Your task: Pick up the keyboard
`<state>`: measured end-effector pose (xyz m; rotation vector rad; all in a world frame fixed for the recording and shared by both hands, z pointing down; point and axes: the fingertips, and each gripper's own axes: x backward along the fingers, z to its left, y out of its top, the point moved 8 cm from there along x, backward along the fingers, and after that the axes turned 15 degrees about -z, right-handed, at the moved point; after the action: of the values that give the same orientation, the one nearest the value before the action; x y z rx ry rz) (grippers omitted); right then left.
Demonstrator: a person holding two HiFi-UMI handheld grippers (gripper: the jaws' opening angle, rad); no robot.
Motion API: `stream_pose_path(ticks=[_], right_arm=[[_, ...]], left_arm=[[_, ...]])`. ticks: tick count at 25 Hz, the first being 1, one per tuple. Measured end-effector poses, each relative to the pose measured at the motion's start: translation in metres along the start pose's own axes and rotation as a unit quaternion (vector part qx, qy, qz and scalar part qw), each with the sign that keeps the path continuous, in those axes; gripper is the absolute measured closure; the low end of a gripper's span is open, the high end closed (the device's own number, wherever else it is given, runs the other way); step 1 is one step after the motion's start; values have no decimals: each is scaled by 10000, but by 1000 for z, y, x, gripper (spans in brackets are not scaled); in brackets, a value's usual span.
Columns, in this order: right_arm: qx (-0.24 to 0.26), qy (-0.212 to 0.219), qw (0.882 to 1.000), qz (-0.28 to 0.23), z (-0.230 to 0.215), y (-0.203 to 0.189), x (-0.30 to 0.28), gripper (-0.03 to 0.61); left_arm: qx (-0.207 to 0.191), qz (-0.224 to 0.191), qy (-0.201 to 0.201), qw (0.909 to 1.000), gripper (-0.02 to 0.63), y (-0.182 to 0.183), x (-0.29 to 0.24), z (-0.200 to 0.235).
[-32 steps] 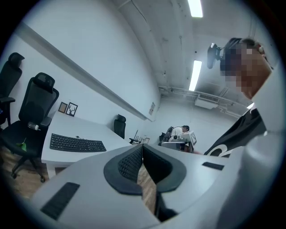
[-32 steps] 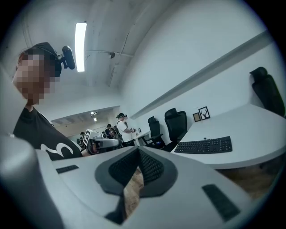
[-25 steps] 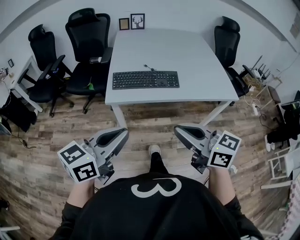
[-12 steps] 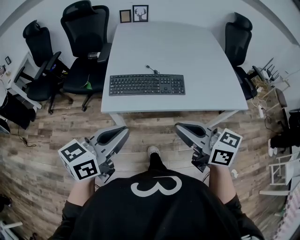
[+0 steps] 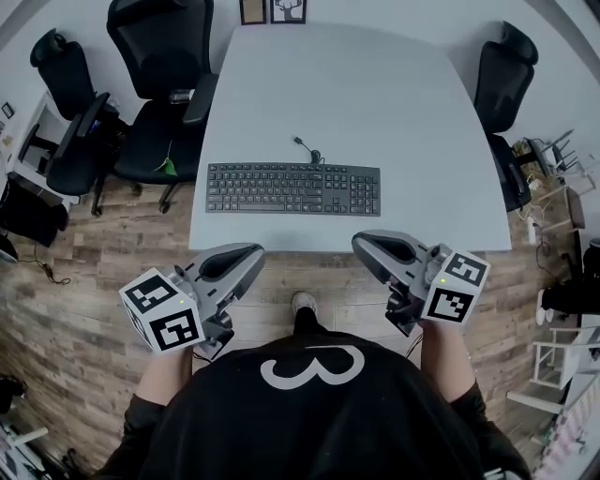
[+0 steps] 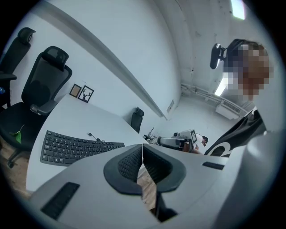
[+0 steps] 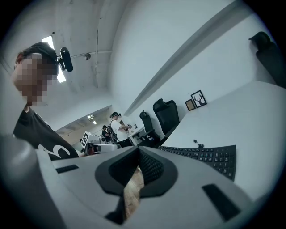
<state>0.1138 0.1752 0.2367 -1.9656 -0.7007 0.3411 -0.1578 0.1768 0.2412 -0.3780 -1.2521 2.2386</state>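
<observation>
— As I look down, a flat, black, rectangular keyboard lies on a smooth white table, near its front edge, with a thin cable curling from its back.
— And your tools?
— My left gripper and right gripper, grey plastic with ribbed black pads, hang over wood-plank floor just short of the table, jaws pressed together, empty.
— Anything unclear?
— Two framed pictures are cut off at the top; the key lettering is too small to read.
</observation>
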Motion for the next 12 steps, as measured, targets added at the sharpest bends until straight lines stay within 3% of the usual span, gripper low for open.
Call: stream_pose_path(ticks=[12], right_arm=[[-442,109,9989,111,-82,16,-22,569]], left_arm=[[244,150,159,9995,598,4,-63,49]])
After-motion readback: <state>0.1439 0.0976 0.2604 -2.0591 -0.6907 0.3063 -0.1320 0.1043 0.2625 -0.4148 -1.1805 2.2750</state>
